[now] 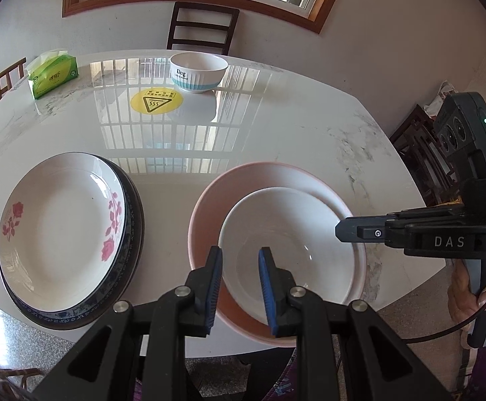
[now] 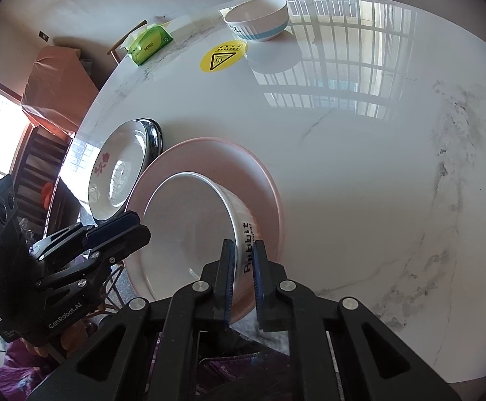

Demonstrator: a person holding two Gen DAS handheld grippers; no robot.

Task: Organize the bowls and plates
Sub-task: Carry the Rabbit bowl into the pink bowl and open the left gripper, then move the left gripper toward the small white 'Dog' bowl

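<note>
A white bowl [image 1: 286,234] marked "Rabbit" [image 2: 189,230] sits inside a larger pink bowl [image 1: 209,200], also in the right wrist view [image 2: 243,167], at the table's near edge. My right gripper [image 2: 243,267] is shut on the white bowl's near rim; it shows at the right of the left wrist view [image 1: 340,230]. My left gripper [image 1: 240,264] is open, its jaws straddling the white bowl's left rim without gripping; it shows in the right wrist view [image 2: 126,230]. A rose-patterned plate [image 1: 62,230] lies stacked on a dark blue plate [image 1: 136,220] to the left. A blue-banded bowl [image 1: 198,72] stands far back.
The white marble table [image 1: 276,127] carries a green tissue pack [image 1: 52,75] at the back left and a yellow hot-surface sticker [image 1: 156,100]. Wooden chairs [image 1: 203,26] stand behind the table and at both sides. The table's near edge runs just under the pink bowl.
</note>
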